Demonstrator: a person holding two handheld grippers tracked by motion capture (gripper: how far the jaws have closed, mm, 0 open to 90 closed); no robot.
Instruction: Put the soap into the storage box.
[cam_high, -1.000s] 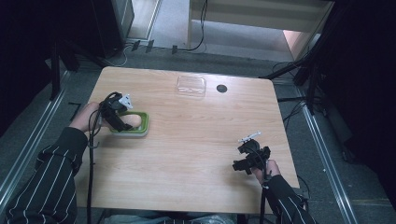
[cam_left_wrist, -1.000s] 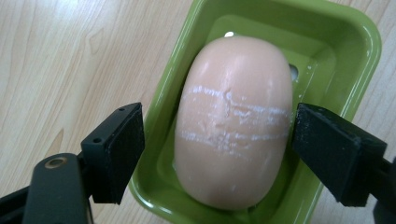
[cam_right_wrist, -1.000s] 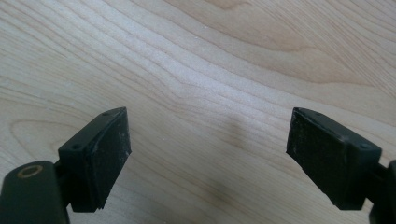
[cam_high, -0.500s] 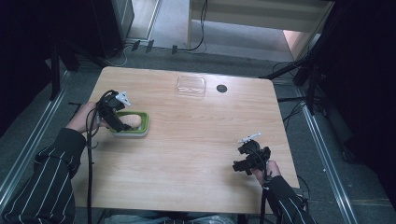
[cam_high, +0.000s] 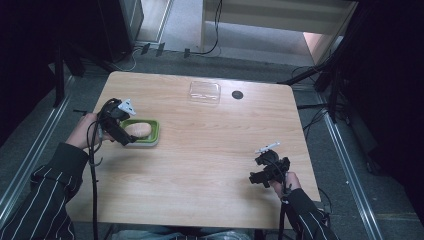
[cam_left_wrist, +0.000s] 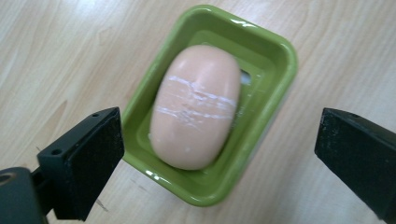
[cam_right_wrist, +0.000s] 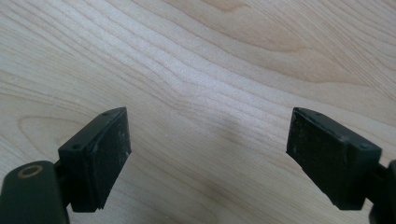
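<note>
A pale pink oval soap bar lies in a green rectangular dish on the left part of the wooden table. My left gripper hovers just above the dish's near end, open wide, its jaws standing either side of the dish without touching it. White scuff lines cross the soap. Near the table's front right, my right gripper is open over bare wood with nothing between its jaws.
A clear plastic lid or tray lies at the back middle of the table, with a small black round cap to its right. Cables trail from both grippers over the front edge. Dark floor and rails surround the table.
My left gripper has shifted slightly toward the table's front left, staying over the green dish. The right gripper has held its place.
</note>
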